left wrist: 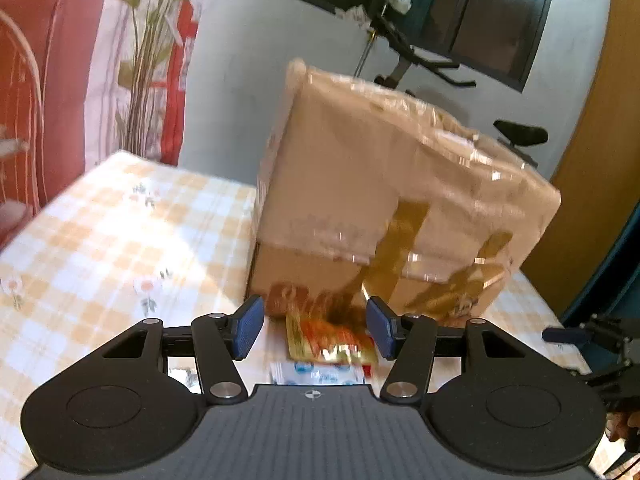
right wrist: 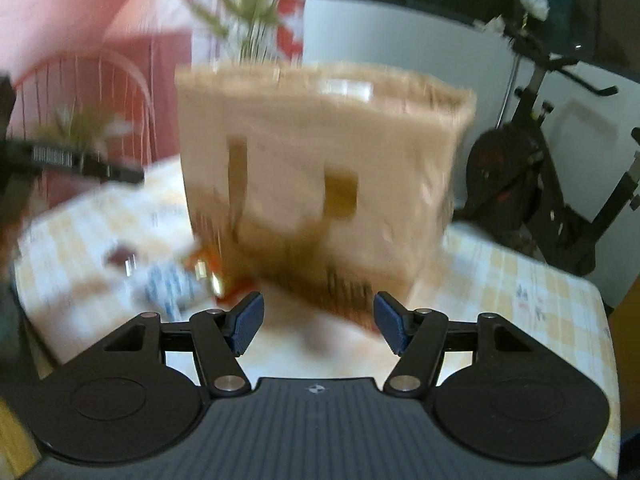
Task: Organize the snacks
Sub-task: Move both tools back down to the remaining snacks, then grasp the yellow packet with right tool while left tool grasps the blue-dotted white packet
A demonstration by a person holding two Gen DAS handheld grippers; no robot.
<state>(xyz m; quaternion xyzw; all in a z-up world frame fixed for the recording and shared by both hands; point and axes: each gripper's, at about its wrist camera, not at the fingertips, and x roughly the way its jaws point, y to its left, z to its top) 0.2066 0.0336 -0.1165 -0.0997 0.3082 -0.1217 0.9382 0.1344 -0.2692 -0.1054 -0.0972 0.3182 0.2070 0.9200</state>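
Note:
A taped cardboard box stands on the checked tablecloth. Snack packets lie at its foot: a yellow and red packet, a white and blue packet nearer me, and a brownish packet against the box. My left gripper hovers open just above these packets, its blue pads either side of the yellow one and apart from it. In the blurred right wrist view the box fills the middle, and my right gripper is open before its lower corner, holding nothing. The snacks show to its left.
An exercise bike stands beyond the table's far right edge. A red and pink curtain with a leaf pattern hangs at the left. A wooden door is at the right. The right gripper's finger shows at the left view's right edge.

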